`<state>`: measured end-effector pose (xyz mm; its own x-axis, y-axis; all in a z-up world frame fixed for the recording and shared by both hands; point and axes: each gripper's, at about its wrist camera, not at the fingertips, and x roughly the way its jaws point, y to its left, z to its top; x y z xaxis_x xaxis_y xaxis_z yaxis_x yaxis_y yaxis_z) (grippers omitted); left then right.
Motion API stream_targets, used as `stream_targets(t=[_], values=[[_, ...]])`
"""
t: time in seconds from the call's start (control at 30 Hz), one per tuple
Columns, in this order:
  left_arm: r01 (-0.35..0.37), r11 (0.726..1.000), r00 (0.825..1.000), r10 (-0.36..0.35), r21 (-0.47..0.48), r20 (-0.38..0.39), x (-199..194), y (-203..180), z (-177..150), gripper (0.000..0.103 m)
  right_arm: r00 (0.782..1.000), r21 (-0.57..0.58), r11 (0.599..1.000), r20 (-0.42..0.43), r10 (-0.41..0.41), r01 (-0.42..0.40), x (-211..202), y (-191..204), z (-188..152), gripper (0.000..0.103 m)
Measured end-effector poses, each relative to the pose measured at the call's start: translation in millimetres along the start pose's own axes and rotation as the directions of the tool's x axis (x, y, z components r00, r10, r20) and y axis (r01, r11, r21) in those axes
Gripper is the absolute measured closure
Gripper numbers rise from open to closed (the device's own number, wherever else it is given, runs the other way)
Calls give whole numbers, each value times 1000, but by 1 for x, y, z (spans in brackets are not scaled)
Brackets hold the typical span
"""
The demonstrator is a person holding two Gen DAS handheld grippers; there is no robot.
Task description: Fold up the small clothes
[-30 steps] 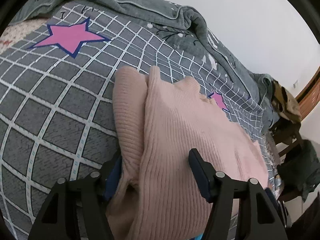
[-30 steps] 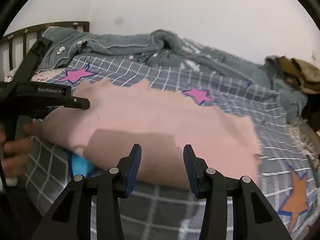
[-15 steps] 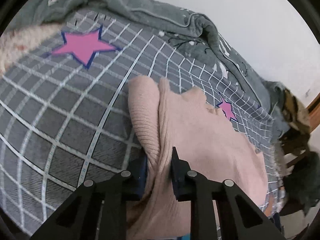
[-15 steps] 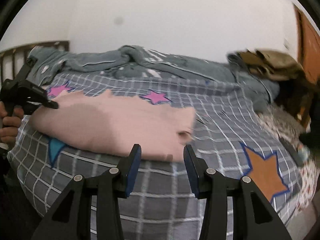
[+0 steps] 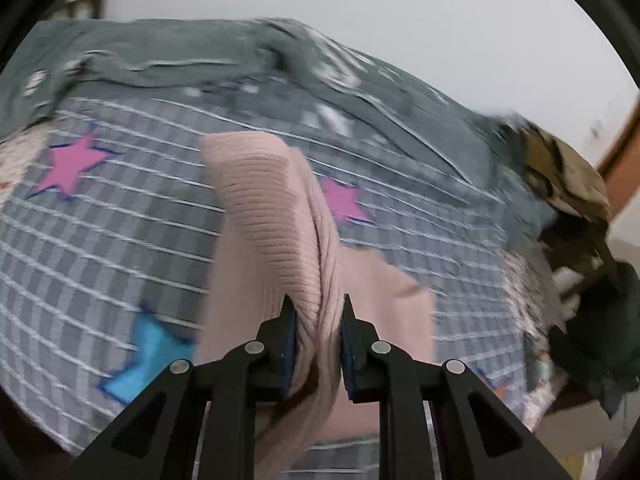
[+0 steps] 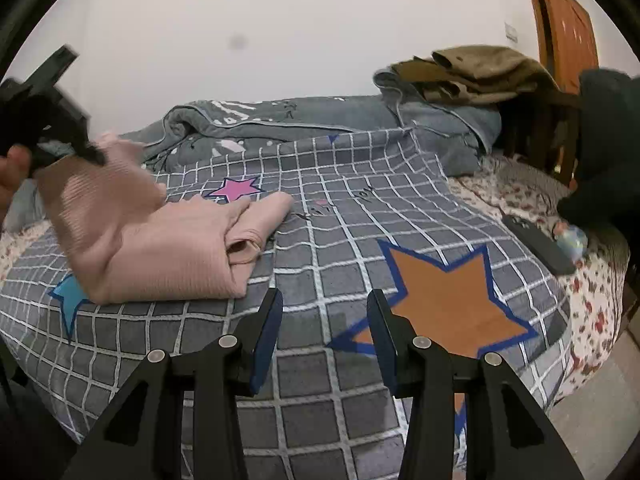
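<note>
Sweater [image 5: 280, 216] bunches between the clamped left hand-held gripper [image 5: 316, 312] (right hand-held gripper [image 6: 324, 300] wide, apart).

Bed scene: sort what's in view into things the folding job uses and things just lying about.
Part of the job:
- pink knit sweater
- left hand-held gripper, shut on the sweater's edge and lifting it
- right hand-held gripper, open, holding nothing
- checked star bedspread, the folding surface

Just lying about:
- grey quilt
- olive-brown clothes pile
- dark remote-like object
</note>
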<state>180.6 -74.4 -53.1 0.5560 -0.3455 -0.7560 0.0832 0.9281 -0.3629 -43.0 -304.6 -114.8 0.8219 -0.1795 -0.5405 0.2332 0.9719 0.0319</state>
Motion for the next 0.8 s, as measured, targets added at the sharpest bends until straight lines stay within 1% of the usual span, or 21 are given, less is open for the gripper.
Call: stream_targets(t=[0.03, 0.1, 0.2, 0.23, 0.27, 0.33, 0.4, 0.43, 0.53, 0.57, 0.6, 0.63, 0.67, 0.7, 0.73, 0.77, 0.8], values=[[19, 1000, 999, -18, 17, -35, 12, -18, -2, 85, 1000, 10, 1000, -18, -6, 6, 0, -5, -2, 60], [26, 998, 996, -21, 53, -88, 33, -45, -11, 85, 999, 11, 1000, -50, -6, 6, 1, -11, -6, 60], [35, 994, 986, -18, 104, -165, 68, -73, -30, 83, 998, 12, 1000, -62, -6, 7, -1, -19, -15, 60], [52, 992, 981, -29, 118, -189, 77, -79, -36, 82, 998, 14, 1000, -67, -3, 4, -1, -21, -16, 60], [82, 989, 977, -55, 125, -208, 81, -83, -41, 81, 998, 16, 1000, -70, 1, 0, 0, -22, -16, 60], [161, 976, 961, -121, 145, -248, 85, -91, -47, 81, 997, 26, 1000, -76, 15, -13, 1, -26, -17, 60], [161, 972, 967, -120, 174, -226, 80, -92, -43, 78, 997, 25, 999, -72, 31, -30, 1, -27, -15, 60], [176, 967, 969, -137, 183, -206, 73, -88, -40, 77, 997, 24, 999, -68, 36, -35, 1, -26, -14, 60], [196, 969, 971, -170, 152, -166, 63, -67, -30, 69, 995, 31, 996, -50, 81, -80, 3, -23, -5, 60], [198, 969, 973, -177, 144, -148, 60, -60, -26, 64, 994, 35, 995, -45, 95, -93, 4, -22, -2, 60], [200, 970, 975, -183, 139, -126, 55, -52, -25, 53, 992, 44, 992, -33, 122, -121, 5, -20, 3, 60], [198, 971, 978, -186, 136, -91, 48, -41, -23, 48, 988, 54, 986, -20, 156, -155, 6, -17, 10, 60], [190, 972, 981, -182, 137, -68, 45, -33, -21, 44, 984, 59, 982, -11, 180, -179, 7, -14, 13, 60], [176, 974, 984, -170, 141, -53, 45, -29, -18, 44, 974, 67, 971, 8, 228, -228, 9, -9, 22, 59], [148, 978, 989, -144, 146, -42, 43, -19, -14, 44, 968, 70, 966, 19, 250, -251, 10, -6, 27, 58], [133, 980, 991, -128, 148, -37, 41, -12, -13, 44, 956, 73, 954, 42, 289, -291, 12, 1, 36, 56], [119, 981, 993, -115, 152, -31, 39, -5, -12, 44, 949, 75, 947, 56, 310, -314, 14, 4, 42, 55]])
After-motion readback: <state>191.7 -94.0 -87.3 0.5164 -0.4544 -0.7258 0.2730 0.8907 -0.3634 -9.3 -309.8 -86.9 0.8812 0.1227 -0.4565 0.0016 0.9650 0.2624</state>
